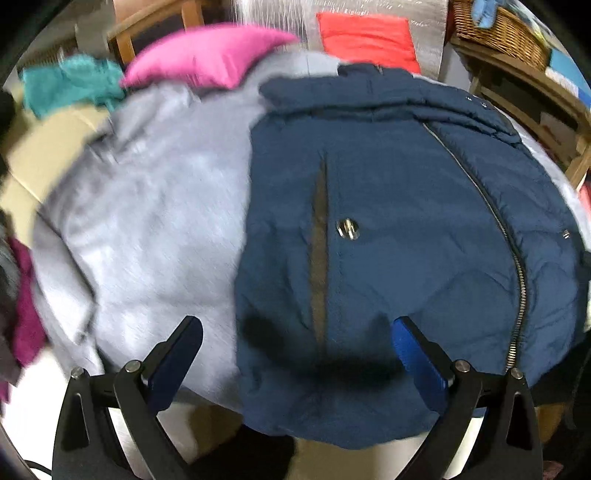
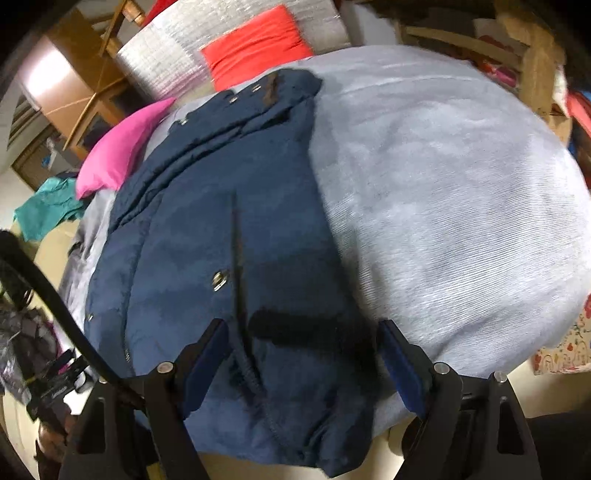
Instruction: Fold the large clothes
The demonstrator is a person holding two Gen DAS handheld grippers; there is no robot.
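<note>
A navy padded jacket (image 1: 399, 229) with a zipper and metal snaps lies flat on a grey-covered bed (image 1: 147, 221). It also shows in the right wrist view (image 2: 229, 236), on the left half of the grey cover (image 2: 443, 192). My left gripper (image 1: 297, 338) hovers open and empty over the jacket's near hem. My right gripper (image 2: 301, 341) is open and empty above the jacket's near right edge. Both cast dark shadows on the fabric.
A pink pillow (image 1: 207, 55) and a red pillow (image 1: 365, 38) lie at the bed's far end. A teal cloth (image 1: 70, 86) sits far left, a magenta garment (image 1: 26, 306) at the left edge. A wicker basket (image 1: 506, 29) stands on wooden shelving at right.
</note>
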